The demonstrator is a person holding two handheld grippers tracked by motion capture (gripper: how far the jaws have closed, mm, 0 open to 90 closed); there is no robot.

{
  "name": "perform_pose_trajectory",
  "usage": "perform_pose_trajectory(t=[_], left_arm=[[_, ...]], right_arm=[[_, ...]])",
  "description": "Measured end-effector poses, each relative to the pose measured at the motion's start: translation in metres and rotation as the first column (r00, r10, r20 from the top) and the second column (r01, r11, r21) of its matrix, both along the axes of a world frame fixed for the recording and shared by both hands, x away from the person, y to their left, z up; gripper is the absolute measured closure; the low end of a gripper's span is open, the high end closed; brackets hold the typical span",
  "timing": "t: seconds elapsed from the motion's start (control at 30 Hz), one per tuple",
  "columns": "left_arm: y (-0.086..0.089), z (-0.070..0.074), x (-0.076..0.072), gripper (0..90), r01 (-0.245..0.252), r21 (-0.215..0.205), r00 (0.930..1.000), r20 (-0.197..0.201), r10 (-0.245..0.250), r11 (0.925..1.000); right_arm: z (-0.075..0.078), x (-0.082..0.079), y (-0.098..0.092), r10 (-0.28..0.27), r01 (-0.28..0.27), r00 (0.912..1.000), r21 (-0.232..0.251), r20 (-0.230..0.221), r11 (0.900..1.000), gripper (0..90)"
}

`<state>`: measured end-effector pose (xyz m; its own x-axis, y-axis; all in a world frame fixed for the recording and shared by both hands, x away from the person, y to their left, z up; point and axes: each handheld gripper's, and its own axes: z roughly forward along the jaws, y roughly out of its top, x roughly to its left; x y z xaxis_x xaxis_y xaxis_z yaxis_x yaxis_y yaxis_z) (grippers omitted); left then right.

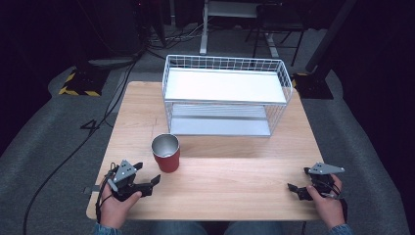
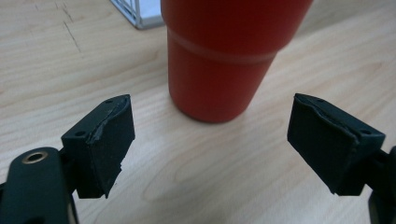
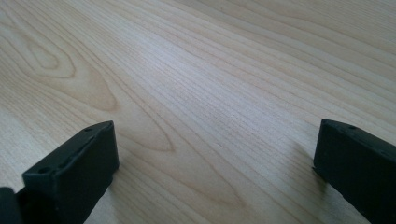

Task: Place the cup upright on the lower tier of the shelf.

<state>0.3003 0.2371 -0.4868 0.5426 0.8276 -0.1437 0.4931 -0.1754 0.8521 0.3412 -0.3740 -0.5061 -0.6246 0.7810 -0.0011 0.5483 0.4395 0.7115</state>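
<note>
A red cup (image 1: 166, 153) with a shiny metal inside stands upright on the wooden table (image 1: 230, 186), left of centre. My left gripper (image 1: 147, 173) rests near the table's front left, open, its jaws pointing at the cup a short way off. In the left gripper view the red cup (image 2: 224, 60) stands just beyond my left gripper (image 2: 210, 140), between the lines of the two spread jaws, untouched. My right gripper (image 1: 297, 180) sits at the front right, open, with bare wood between its jaws (image 3: 215, 163).
A white wire two-level rack (image 1: 225, 95) stands at the back of the table, its corner (image 2: 135, 11) behind the cup. Beyond the table lie grey floor, cables and dark stands.
</note>
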Motion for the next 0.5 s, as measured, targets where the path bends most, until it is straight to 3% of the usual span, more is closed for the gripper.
perform_pose_trajectory(t=[0.27, 0.4, 0.5], left_arm=[[-0.014, -0.002, 0.010, 15.7, -0.007, -0.052, 0.9986, 0.051, 0.010, 0.9986], [-0.021, -0.002, 0.016, 15.6, 0.009, -0.082, 0.9995, 0.029, -0.006, 0.9966], [-0.027, -0.003, 0.020, 15.6, 0.000, -0.066, 0.9998, 0.021, 0.001, 0.9978]], right_arm=[[0.000, 0.000, 0.000, 0.000, 0.000, 1.0000, 0.000, 0.000, 1.000, 0.3], [0.000, 0.000, 0.000, 0.000, 0.000, 1.0000, 0.000, 0.000, 1.000, 0.3], [0.000, 0.000, 0.000, 0.000, 0.000, 1.0000, 0.000, 0.000, 1.000, 0.3]])
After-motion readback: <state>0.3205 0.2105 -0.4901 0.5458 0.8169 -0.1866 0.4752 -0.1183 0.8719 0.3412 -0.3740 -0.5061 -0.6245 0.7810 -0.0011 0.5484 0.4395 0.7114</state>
